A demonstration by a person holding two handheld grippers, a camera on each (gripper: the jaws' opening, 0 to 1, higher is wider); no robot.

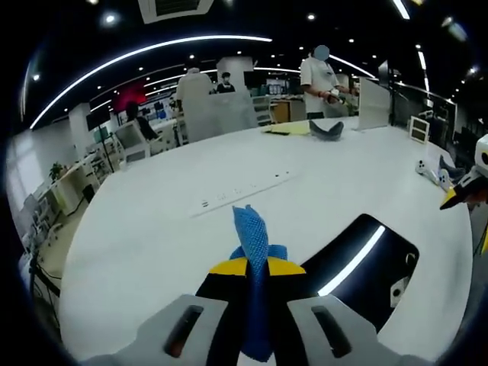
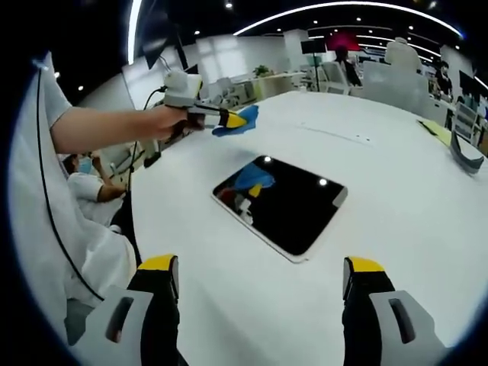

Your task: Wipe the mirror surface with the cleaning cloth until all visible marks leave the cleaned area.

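No readable writing anywhere I can see. My left gripper (image 1: 255,267) clenches the blue mesh cleaning cloth (image 1: 252,238), held above the white table (image 1: 152,229). My right gripper (image 2: 263,278) gapes wide, empty. Flat between them lies the dark rectangular mirror (image 2: 286,202), long axis diagonal across the right gripper view.

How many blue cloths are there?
1. The blue cloth is pinched in the left gripper, held up above the white table beside the mirror. The blue patch in the mirror is just its reflection.
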